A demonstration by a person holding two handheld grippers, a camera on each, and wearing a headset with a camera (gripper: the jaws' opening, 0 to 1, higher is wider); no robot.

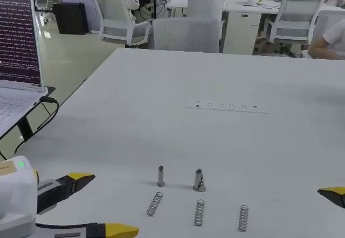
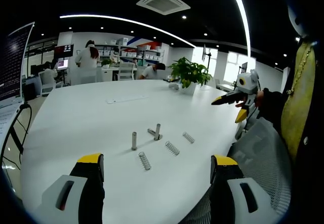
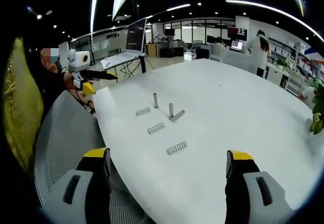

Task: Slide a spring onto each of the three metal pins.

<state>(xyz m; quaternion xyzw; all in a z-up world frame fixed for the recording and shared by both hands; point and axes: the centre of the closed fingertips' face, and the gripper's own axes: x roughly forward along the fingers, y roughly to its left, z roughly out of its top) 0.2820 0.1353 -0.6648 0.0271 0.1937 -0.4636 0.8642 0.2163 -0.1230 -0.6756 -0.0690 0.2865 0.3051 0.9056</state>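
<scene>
Left claw (image 2: pixel 157 159) and right claw (image 3: pixel 167 154) are held released, empty; three springs (image 1: pixel 199 212) are seen lying lower centre on the tabletop (image 1: pixel 215 76), below the bare metal pins (image 1: pixel 160 176); none fitted yet.

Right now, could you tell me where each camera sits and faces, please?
Head view: on the headset, looking down over the table at pins and springs; left gripper lower left, right gripper at right edge.
Left gripper view: on the left gripper, at the table's edge, facing the pins; own open jaws below, right gripper at right.
Right gripper view: on the right gripper, facing the pins; own open jaws below, left gripper at left.
Shared: all three show the pins and springs.
</scene>
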